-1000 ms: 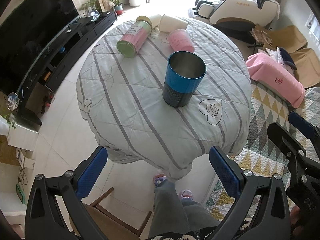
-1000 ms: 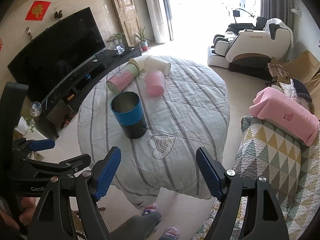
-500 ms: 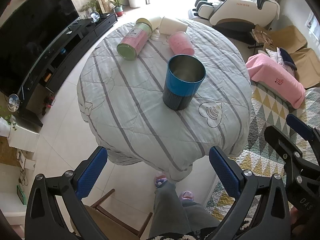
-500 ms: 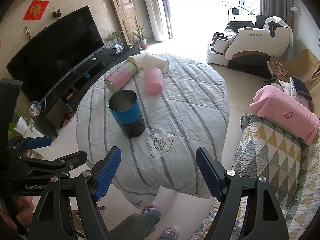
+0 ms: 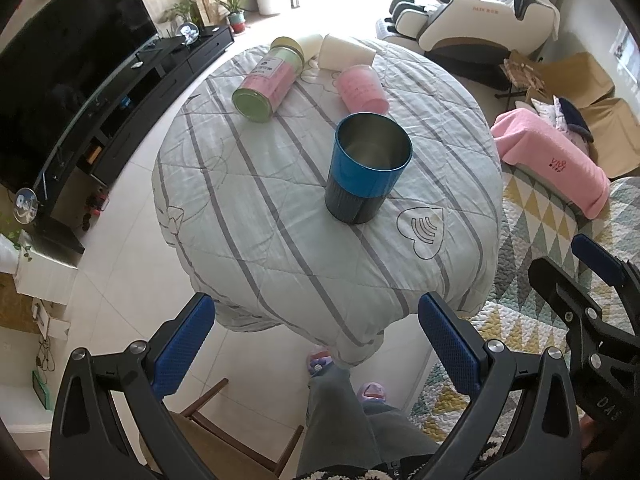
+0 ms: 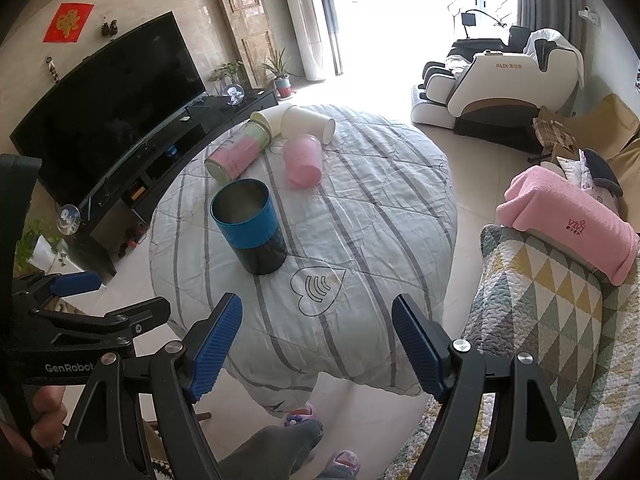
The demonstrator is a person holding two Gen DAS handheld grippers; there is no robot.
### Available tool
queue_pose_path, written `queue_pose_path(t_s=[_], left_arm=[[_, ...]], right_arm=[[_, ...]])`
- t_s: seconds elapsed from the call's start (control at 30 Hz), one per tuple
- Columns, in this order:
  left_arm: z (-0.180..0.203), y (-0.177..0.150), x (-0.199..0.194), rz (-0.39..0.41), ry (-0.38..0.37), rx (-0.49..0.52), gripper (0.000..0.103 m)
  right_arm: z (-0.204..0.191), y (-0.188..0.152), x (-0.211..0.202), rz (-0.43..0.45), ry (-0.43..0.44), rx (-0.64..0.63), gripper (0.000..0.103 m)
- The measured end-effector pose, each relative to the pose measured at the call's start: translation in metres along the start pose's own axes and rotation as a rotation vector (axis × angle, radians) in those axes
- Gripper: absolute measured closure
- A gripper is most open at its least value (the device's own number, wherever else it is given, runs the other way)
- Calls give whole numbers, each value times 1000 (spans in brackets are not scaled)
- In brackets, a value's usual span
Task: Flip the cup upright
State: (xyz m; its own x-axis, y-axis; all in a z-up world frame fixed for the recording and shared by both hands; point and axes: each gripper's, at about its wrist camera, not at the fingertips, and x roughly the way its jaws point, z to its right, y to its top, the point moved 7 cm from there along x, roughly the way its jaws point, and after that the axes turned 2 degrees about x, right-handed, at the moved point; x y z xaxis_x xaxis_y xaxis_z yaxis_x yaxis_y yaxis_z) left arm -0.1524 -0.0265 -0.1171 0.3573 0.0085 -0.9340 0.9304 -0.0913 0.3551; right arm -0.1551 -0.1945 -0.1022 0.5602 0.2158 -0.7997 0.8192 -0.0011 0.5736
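Note:
A blue and black metal cup [image 5: 366, 168] stands upright, mouth up, on the round table with a striped grey cloth [image 5: 256, 216]; it also shows in the right wrist view [image 6: 250, 226]. Behind it a pink cup [image 5: 362, 90] lies on its side, also seen in the right wrist view [image 6: 302, 160]. My left gripper [image 5: 316, 340] is open and empty, held back off the table's near edge. My right gripper [image 6: 316, 340] is open and empty, also short of the near edge.
A pink and green canister [image 5: 266, 80] and two white paper cups [image 5: 346, 54] lie at the table's far side. A TV on a black stand [image 6: 116, 120] is to the left. A quilted sofa with a pink towel [image 6: 568, 216] is to the right. My legs and slippers [image 5: 344, 392] are below.
Both views have shifted slightly; the table and cups sit marginally differently in frame. The cups have not moved and both grippers stay open.

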Motion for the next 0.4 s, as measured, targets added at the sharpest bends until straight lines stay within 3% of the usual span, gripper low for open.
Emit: queue_pose_path(t_s=[0.4], left_arm=[[1,6,3,3,-13,5,0]], right_arm=[[3,0,2,-1,-5,12,24]])
